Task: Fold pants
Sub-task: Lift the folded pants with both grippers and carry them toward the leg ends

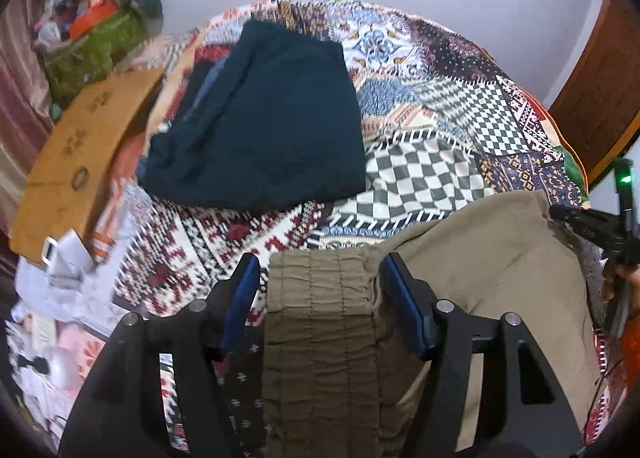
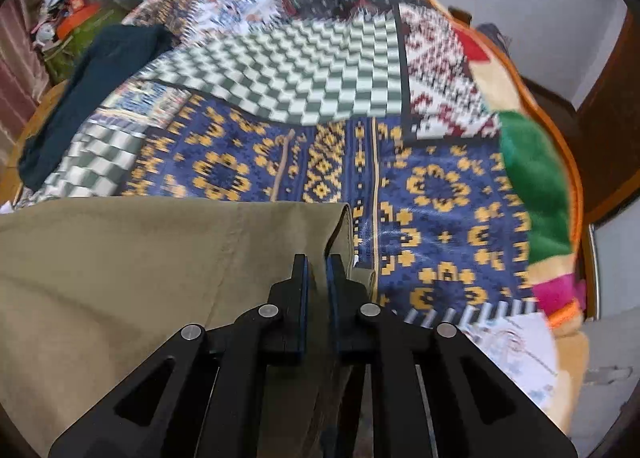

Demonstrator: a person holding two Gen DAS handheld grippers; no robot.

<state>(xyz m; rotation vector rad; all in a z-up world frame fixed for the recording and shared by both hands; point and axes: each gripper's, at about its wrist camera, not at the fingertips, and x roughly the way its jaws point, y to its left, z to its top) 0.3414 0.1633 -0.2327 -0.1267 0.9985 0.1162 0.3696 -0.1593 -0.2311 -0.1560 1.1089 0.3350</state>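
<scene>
Khaki pants (image 1: 480,258): we note the gathered waistband between wide left gripper (image 1: 320,278); right gripper (image 2: 316,270) pinches the hem, seen right-wrist only.

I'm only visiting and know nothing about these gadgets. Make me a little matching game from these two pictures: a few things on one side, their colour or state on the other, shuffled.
Things:
1. left gripper
2. right gripper
3. folded pants
4. cardboard sheet

Descriptions:
A. dark teal, lying on the patchwork blanket
B. jaws wide, elastic waistband of the khaki pants between them
C. tan brown
D. jaws pinched shut on khaki fabric

Pairs: 1-B, 2-D, 3-A, 4-C
</scene>
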